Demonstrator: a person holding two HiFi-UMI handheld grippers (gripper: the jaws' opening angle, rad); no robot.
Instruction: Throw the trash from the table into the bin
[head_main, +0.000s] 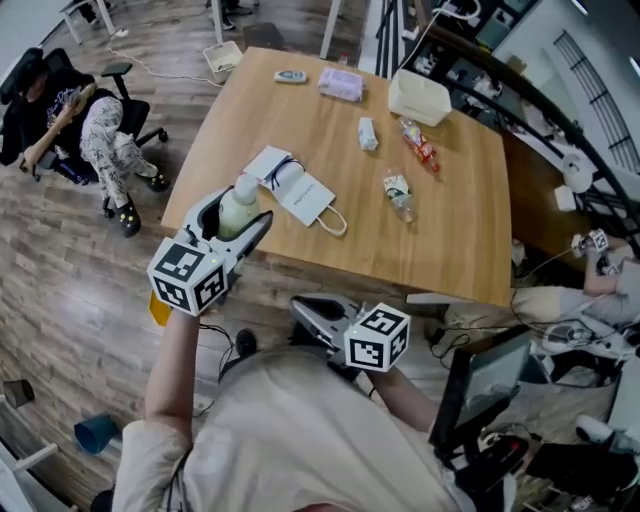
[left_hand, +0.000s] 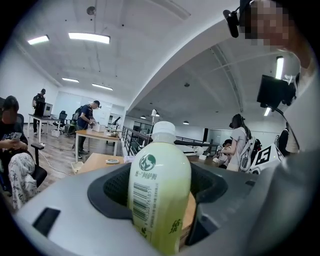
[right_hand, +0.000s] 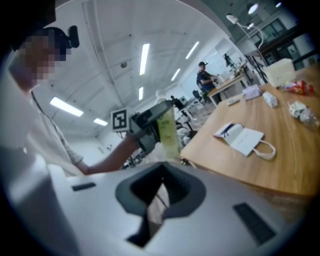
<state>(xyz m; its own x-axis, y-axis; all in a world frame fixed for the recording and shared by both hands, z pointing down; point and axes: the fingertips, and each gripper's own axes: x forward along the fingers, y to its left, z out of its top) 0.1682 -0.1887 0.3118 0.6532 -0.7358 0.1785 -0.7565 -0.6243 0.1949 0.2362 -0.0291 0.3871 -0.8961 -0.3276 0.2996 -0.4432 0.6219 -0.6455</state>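
My left gripper (head_main: 237, 216) is shut on a pale green bottle (head_main: 240, 199) with a white cap, held upright just off the wooden table's (head_main: 300, 120) near left corner. The left gripper view shows the bottle (left_hand: 159, 185) filling the gap between the jaws. My right gripper (head_main: 312, 312) is shut and hangs lower, in front of the table's near edge. On the table lie a white paper bag (head_main: 300, 193), a crumpled clear bottle (head_main: 398, 192), a red wrapper (head_main: 420, 143) and a small white carton (head_main: 368, 133). The right gripper view shows the held bottle (right_hand: 169, 131) beyond its closed jaws.
At the table's far end are a purple pack (head_main: 341, 83), a white container (head_main: 420, 97) and a remote (head_main: 291, 76). A white basket (head_main: 222, 58) stands on the floor beyond the far left corner. A person sits on a chair (head_main: 80, 130) at left. A monitor (head_main: 480, 385) stands at lower right.
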